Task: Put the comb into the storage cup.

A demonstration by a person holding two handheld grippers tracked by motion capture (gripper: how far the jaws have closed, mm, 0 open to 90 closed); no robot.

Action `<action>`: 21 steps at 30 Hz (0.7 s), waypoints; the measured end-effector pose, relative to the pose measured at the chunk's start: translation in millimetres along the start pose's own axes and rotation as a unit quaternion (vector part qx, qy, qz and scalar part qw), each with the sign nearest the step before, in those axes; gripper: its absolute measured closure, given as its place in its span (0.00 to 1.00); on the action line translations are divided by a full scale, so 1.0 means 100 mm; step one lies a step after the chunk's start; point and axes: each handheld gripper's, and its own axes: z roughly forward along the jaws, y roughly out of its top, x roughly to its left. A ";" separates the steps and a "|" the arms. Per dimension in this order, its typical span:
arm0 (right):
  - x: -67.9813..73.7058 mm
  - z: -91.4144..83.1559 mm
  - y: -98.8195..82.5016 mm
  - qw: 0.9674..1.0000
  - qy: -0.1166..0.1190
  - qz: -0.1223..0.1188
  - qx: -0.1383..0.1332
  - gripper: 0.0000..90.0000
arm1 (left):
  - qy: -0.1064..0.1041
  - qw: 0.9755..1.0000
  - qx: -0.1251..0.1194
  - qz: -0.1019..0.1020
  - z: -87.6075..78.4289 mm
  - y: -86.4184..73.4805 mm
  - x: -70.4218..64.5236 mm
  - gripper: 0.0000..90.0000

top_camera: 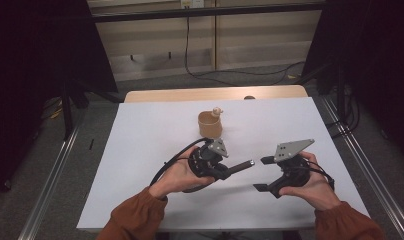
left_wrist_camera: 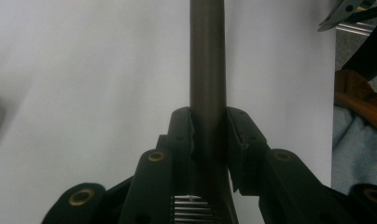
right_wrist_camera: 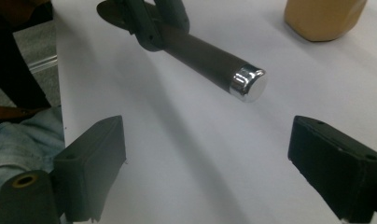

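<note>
Tabletop of white board (top_camera: 140, 150) fills mid-frame, grey floor around it. At lower centre the left gripper (top_camera: 225, 171) clamps a dark cylindrical handle with chrome end cap (right_wrist_camera: 210, 60), held level, likely offered to the right gripper (top_camera: 262, 174), jaws apart and empty. Tan cup (top_camera: 210, 125) stands above centre.

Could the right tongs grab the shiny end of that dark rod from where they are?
Probably yes. The right tongs are open and face the rod, whose silver cap sticks out free of the left tongs that hold it, with nothing between.
</note>
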 end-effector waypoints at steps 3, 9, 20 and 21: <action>-0.02 0.03 0.01 1.000 -0.001 -0.007 0.017 0.14 | -0.007 1.000 0.001 -0.003 0.00 -0.01 0.02 0.81; -0.06 0.06 0.08 0.999 0.000 -0.019 0.039 0.15 | -0.015 1.000 0.016 0.003 0.02 -0.03 0.01 0.81; -0.05 0.25 0.19 0.994 0.022 -0.060 0.091 0.19 | -0.028 0.999 0.038 0.005 0.12 -0.03 -0.05 0.81; -0.05 0.27 0.20 0.993 0.026 -0.067 0.098 0.20 | -0.026 0.999 0.037 0.004 0.13 -0.03 -0.06 0.81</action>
